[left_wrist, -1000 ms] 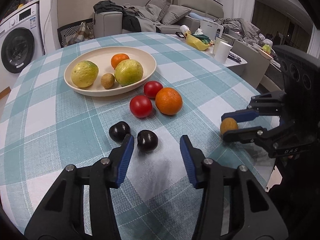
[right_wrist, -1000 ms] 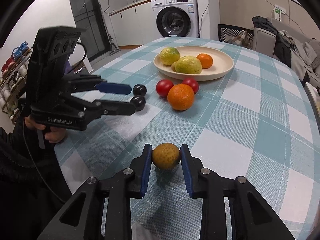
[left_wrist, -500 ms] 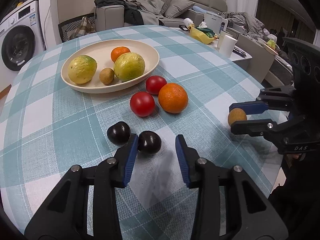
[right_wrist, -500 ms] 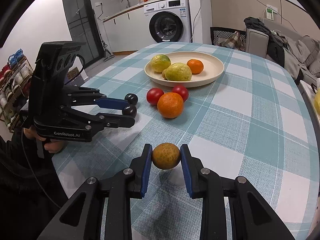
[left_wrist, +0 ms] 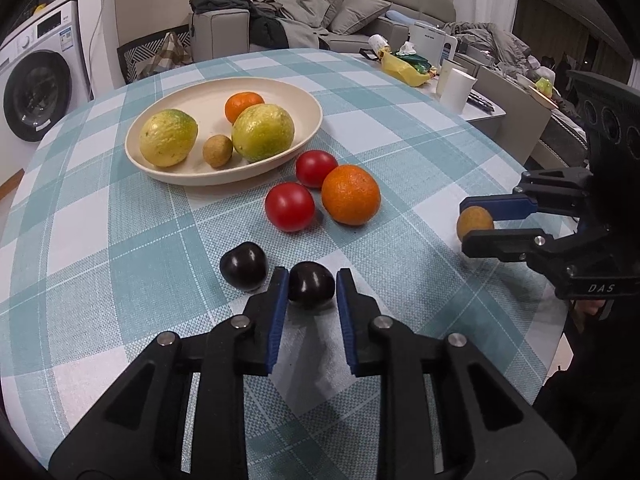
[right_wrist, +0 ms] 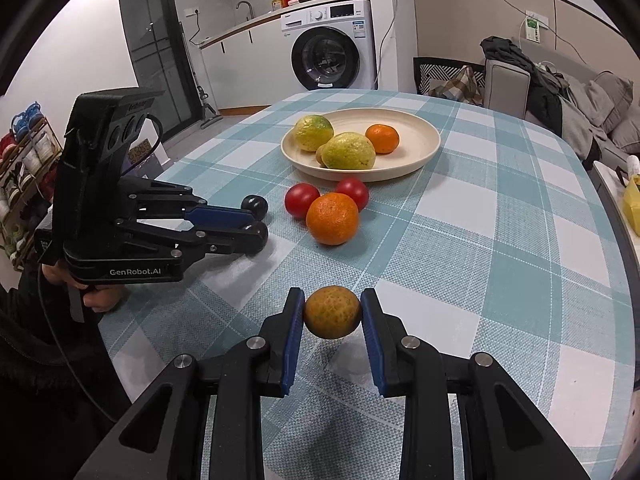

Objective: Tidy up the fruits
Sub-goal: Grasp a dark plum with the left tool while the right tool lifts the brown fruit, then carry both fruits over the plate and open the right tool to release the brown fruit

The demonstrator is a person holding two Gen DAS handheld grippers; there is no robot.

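Fruits: 4 sit in the plate (left_wrist: 308,92); 2 tomatoes, orange (left_wrist: 351,195), 1 plum loose. Your left gripper (left_wrist: 311,286) pinches the other plum (left_wrist: 311,285), right gripper (right_wrist: 332,314) pinches a small brownish fruit (right_wrist: 332,312) off the table.

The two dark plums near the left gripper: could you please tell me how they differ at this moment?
The nearer plum sits between the left gripper's blue fingers, which flank it closely; the farther plum lies free, just outside the left finger. The nearer plum looks slightly wider and flatter, the farther one rounder. Both are glossy, almost black, and rest on the checked tablecloth, outside the bowl.
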